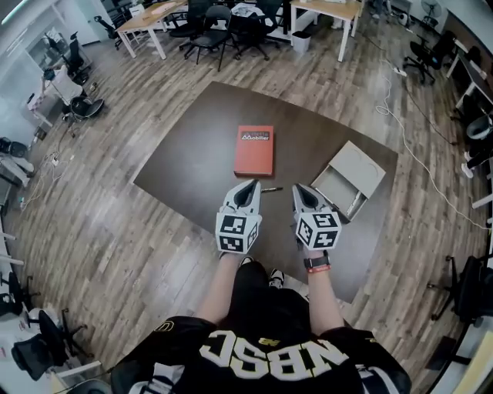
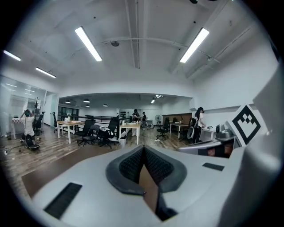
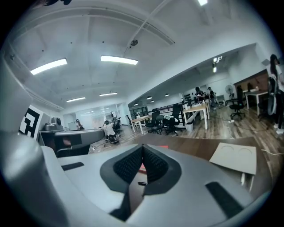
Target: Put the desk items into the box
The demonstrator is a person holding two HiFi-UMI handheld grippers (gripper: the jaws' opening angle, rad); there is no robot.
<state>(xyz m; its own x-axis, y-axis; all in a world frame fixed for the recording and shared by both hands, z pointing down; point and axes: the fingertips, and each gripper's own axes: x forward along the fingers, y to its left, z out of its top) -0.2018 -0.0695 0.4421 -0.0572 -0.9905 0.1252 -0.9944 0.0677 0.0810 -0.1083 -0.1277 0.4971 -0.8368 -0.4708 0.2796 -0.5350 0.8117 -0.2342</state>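
A red notebook point(image 1: 254, 151) lies flat near the middle of the dark brown desk point(image 1: 200, 154). A black pen point(image 1: 271, 188) lies just in front of it, between my two grippers. An open grey box point(image 1: 339, 191) with its lid point(image 1: 359, 167) folded back sits at the right. My left gripper point(image 1: 252, 185) hovers near the desk's front, shut and empty. My right gripper point(image 1: 300, 188) is beside it, left of the box, also shut with nothing held. In the right gripper view the lid point(image 3: 235, 157) and a sliver of the notebook point(image 3: 141, 168) show.
Wooden floor surrounds the desk. Office chairs point(image 1: 212, 35) and tables point(image 1: 154, 19) stand far behind. A white cable point(image 1: 408, 138) runs on the floor at the right. The person's legs and shoes point(image 1: 266, 277) are at the desk's front edge.
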